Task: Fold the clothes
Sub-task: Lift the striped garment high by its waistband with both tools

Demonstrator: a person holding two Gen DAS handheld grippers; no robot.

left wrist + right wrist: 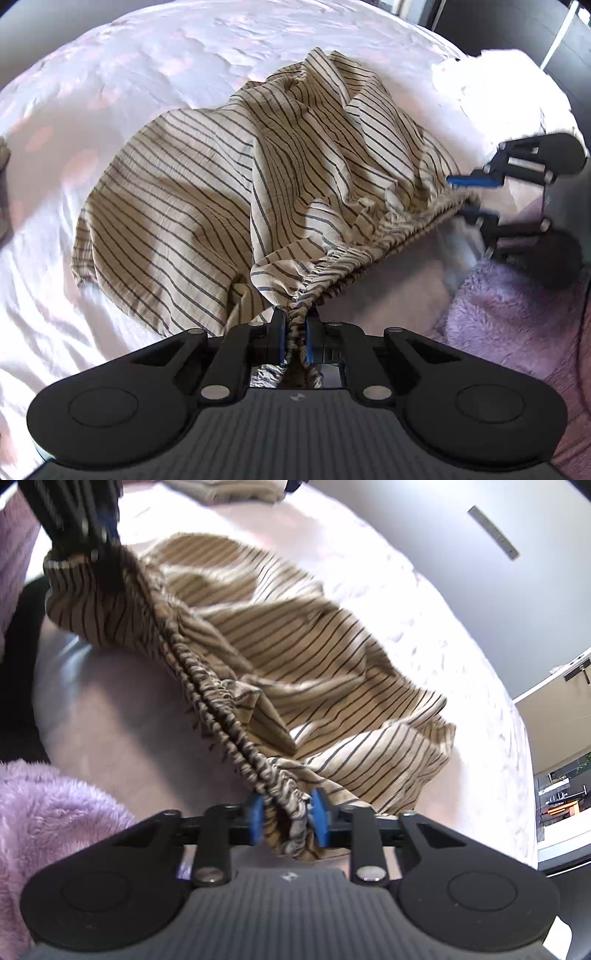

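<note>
Striped garment [192,192] clamped at waistband by left gripper [295,332] and right gripper [286,818].

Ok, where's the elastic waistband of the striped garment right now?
The waistband is stretched between the left gripper and right gripper, lifted above the white bedspread near its edge.

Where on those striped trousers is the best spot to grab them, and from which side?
The gathered elastic waistband of the striped trousers, coming in from the near bed edge. It is the thick, firm rim nearest that edge, stretched between the left gripper and right gripper, one at each end, while the loose legs trail over the white sheet.
</note>
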